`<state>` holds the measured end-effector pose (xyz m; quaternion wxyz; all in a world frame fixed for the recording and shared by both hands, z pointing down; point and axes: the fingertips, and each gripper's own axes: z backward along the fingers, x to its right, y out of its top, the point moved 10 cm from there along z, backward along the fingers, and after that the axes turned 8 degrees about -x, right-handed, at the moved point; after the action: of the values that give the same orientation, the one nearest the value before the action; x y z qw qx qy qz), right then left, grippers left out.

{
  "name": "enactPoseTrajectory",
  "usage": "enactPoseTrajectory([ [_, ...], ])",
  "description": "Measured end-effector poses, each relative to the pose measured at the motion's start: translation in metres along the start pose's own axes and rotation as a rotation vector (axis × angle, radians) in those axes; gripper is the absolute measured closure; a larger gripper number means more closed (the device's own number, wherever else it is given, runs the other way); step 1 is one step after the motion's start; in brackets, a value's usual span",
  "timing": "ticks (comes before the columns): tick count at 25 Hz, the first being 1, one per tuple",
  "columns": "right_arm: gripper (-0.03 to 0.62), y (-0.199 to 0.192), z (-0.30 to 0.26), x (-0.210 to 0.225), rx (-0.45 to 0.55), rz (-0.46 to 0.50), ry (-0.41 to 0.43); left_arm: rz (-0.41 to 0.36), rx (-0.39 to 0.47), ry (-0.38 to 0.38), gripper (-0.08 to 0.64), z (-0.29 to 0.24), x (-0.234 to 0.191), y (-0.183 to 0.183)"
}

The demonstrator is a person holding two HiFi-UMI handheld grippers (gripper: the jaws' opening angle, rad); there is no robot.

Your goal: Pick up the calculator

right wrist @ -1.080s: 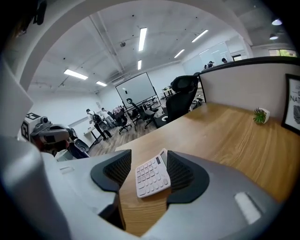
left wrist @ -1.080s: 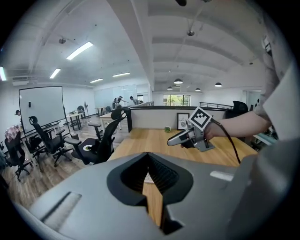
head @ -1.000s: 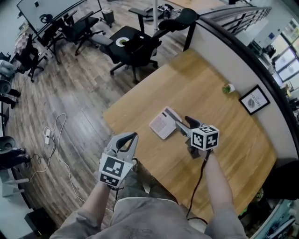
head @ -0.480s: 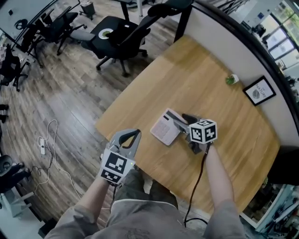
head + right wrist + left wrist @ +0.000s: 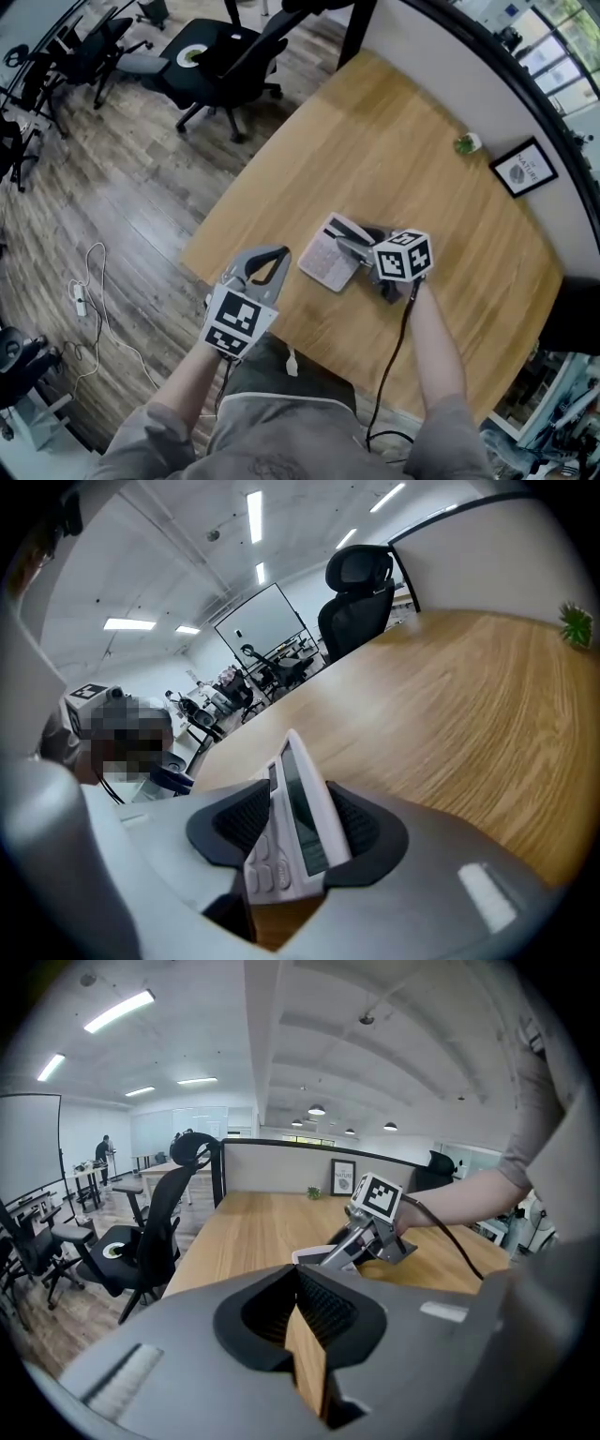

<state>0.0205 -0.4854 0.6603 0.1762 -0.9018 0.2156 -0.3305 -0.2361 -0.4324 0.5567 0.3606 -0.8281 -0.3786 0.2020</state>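
Two handheld grippers show over a light wooden table (image 5: 403, 141). Left of the white rectangular plastic calculator (image 5: 326, 256) and apart from it, the left gripper (image 5: 277, 254) points toward it. Its jaws appear to meet at the tips, with nothing between them but a sliver of table seen beyond. The calculator itself lies near the middle of the tabletop. Its right end, where the display is, looks tilted up between the jaws of the right gripper (image 5: 352, 240). Those jaws have just been closing, and their black ribbed pads (image 5: 361, 827) seem to press on the calculator's front and back. Well right of the calculator and farther back stand a small green plant (image 5: 461, 143) and a black-framed picture (image 5: 523, 167).
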Motion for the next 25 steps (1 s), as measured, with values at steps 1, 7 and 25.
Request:
enactPoseTrajectory([
  [1,0.404,-0.001,-0.001,0.000,-0.003,-0.010,0.017,0.002,-0.002,-0.003,0.558,0.000,0.000,-0.002],
  [7,0.486,-0.007,0.002,-0.004,0.020,-0.108,0.122,0.022,-0.007,0.005,0.558,0.009,0.001,-0.005],
  [25,0.522,0.031,0.140,-0.148,0.370,0.022,-0.210,-0.024,0.125,0.081,0.558,0.107,0.028,0.060],
])
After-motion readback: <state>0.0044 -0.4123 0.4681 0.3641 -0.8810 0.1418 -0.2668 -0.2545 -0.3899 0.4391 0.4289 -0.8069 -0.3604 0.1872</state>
